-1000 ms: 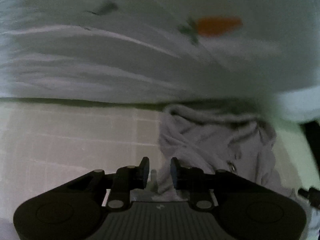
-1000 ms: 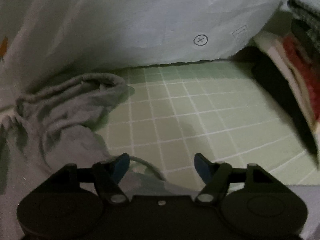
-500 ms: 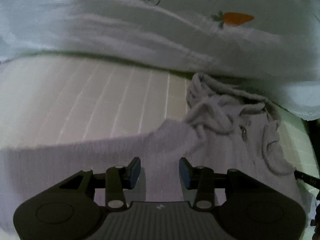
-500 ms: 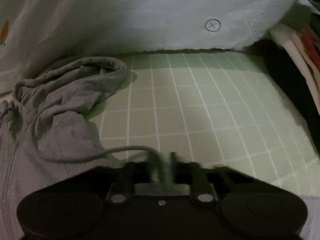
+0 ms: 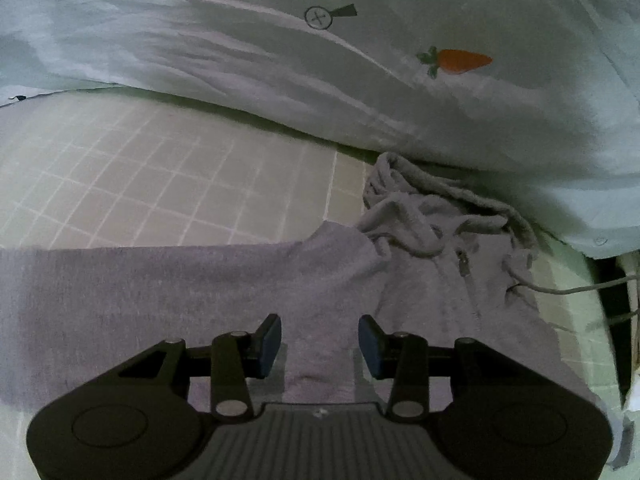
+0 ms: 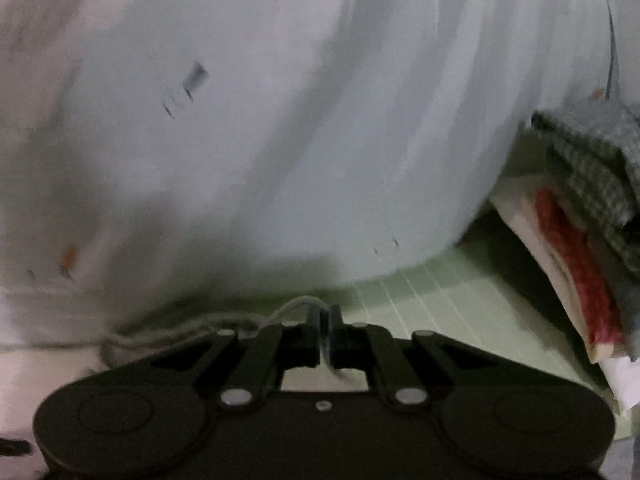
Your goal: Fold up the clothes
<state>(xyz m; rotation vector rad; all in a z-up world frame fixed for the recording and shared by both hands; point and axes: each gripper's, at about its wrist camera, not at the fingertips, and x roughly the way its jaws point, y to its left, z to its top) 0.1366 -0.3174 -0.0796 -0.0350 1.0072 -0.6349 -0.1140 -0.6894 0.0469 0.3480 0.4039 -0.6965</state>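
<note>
Grey hoodie [image 5: 440, 280]: unfolded, hood bunched. My left tongs [image 5: 319, 346] half-open, empty; my right tongs [image 6: 324, 334] pinch its drawstring [image 6: 288, 308].

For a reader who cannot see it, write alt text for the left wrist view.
An open gripper hovers over a grey hoodie spread flat on a green checked sheet, nothing between its pads. The hood, zip and drawstring lie bunched to the right, against a pale duvet printed with a carrot.
</note>
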